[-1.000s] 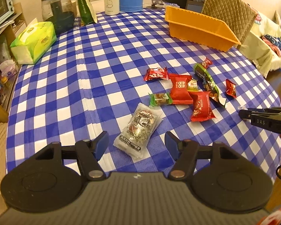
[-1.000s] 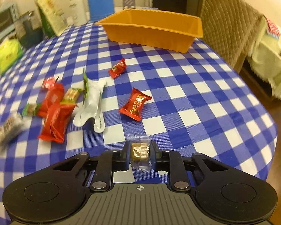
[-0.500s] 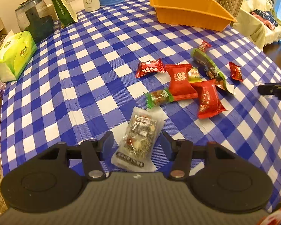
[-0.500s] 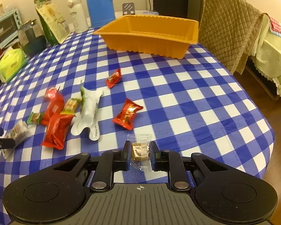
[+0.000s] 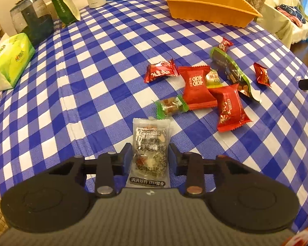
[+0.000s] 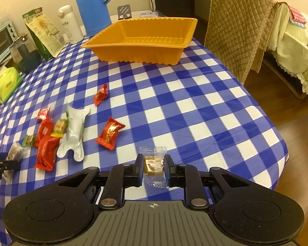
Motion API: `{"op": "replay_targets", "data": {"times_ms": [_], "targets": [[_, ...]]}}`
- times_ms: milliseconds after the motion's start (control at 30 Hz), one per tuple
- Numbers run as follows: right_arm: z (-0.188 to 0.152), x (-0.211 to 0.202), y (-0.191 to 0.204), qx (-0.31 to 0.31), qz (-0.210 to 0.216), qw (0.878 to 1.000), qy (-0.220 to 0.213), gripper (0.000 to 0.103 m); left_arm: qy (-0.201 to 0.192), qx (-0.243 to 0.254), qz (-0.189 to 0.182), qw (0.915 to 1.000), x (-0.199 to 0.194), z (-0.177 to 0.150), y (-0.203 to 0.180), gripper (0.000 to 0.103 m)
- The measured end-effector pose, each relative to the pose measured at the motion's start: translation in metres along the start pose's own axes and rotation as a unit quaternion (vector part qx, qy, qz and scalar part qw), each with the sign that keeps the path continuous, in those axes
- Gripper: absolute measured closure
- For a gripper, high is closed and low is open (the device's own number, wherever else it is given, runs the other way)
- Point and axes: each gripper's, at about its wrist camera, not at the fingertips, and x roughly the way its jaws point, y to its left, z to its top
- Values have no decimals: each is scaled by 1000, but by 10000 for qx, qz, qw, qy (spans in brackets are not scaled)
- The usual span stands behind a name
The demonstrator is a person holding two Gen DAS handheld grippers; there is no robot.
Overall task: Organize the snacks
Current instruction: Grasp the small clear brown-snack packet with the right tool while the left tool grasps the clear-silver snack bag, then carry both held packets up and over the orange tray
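Note:
My left gripper [image 5: 149, 153] is down at the checked tablecloth, its jaws closing with a clear nut packet [image 5: 151, 143] between them, and the pads touch both of the packet's long sides. Just beyond lie a green-wrapped candy [image 5: 171, 106], three red packets [image 5: 196, 88] and a long green pouch [image 5: 230, 71]. Above the cloth, my right gripper [image 6: 154, 166] is shut on a small clear-wrapped brown candy [image 6: 152, 164]. Ahead of it a red candy [image 6: 109, 133] lies on the cloth. The orange tray [image 6: 137, 53] stands empty at the far side.
A green tissue pack [image 5: 10, 61], a dark jar [image 5: 32, 24], a green bag [image 5: 61, 2], a white bottle [image 6: 68, 24] and a blue jug [image 6: 92, 4] line the far left. A quilted chair [image 6: 236, 24] stands beyond the table's right edge, above the wooden floor [image 6: 297, 123].
My left gripper came down around the nut packet and its jaws narrowed onto it; the packet turned straight. My right gripper rose with the brown candy, away from the cloth.

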Motion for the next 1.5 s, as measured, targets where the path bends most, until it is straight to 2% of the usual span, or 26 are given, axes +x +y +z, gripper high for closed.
{"op": "replay_targets", "data": {"times_ms": [167, 300, 600, 900, 1067, 1300, 1500], "targets": [[15, 0, -15, 9, 171, 9998, 30, 82, -132, -245, 100, 9996, -16, 7, 1, 69], [34, 4, -23, -30, 375, 9993, 73, 82, -325, -378, 156, 9986, -32, 24, -1, 69], [98, 21, -23, -89, 926, 9957, -51, 82, -683, -420, -37, 9968, -31, 104, -24, 69], [177, 54, -26, -4, 1378, 9896, -399, 82, -997, -290, -279, 9942, 4, 214, -60, 68], [213, 81, -33, 100, 1510, 9876, -419, 82, -974, -208, -295, 9946, 32, 266, -81, 68], [238, 118, -47, 95, 1416, 9895, -284, 82, -759, -205, -262, 9966, 80, 311, -104, 68], [239, 138, -58, 117, 1343, 9908, -147, 82, -532, -247, -256, 9980, 117, 331, -120, 68]]}}
